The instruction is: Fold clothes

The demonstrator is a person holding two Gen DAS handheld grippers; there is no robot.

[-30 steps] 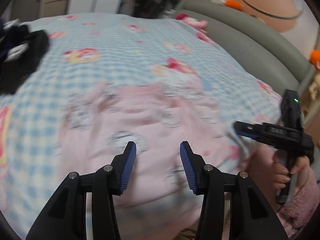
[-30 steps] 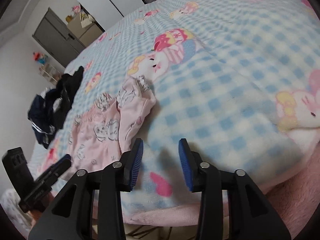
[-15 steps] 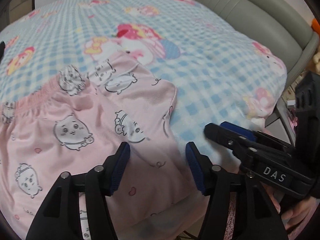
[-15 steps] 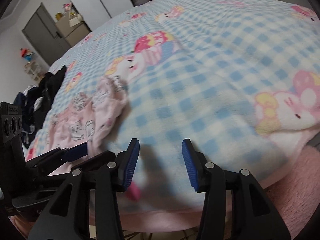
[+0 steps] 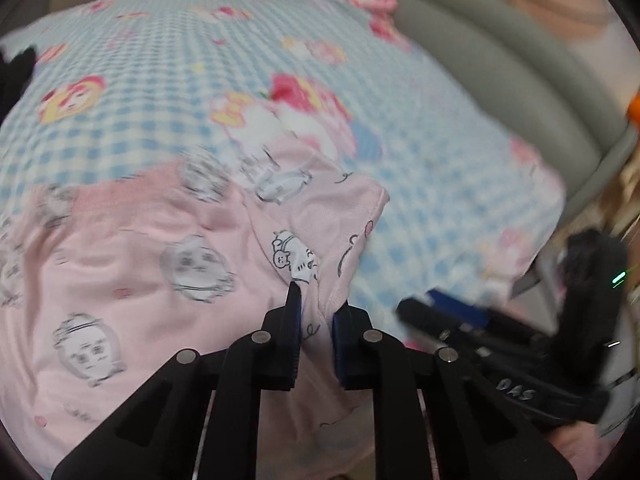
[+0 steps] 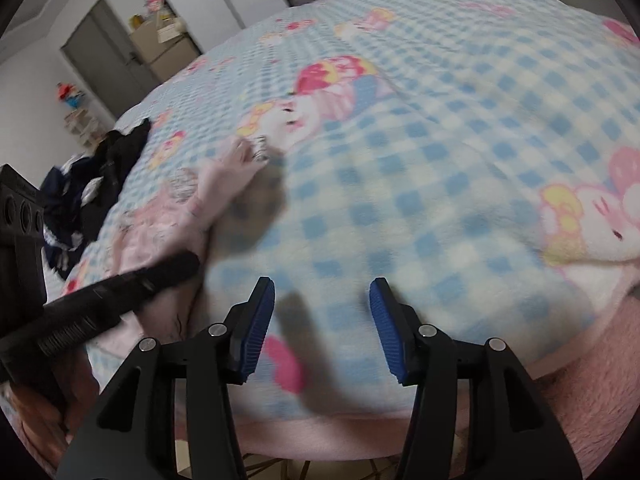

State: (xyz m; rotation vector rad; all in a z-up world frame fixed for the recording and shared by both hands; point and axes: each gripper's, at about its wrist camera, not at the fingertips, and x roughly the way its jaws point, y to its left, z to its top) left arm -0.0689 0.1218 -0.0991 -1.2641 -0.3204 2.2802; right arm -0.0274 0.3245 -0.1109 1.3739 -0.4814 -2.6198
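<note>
Pinching the hem of the pink cartoon-print shorts on the bed's checked blanket.
I'm closing the left tool on a fabric ridge, making sure both layers are caught; my right tool is opening, empty, over bare blanket.

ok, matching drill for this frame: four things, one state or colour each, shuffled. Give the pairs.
Things:
1. left gripper
2. right gripper
3. blanket
4. dark clothes

States:
A. heaped at the blanket's far edge
B. blue-and-white check
C. closing on pink shorts
D. opening, nothing between the jaws

Pairs: 1-C, 2-D, 3-B, 4-A
</note>
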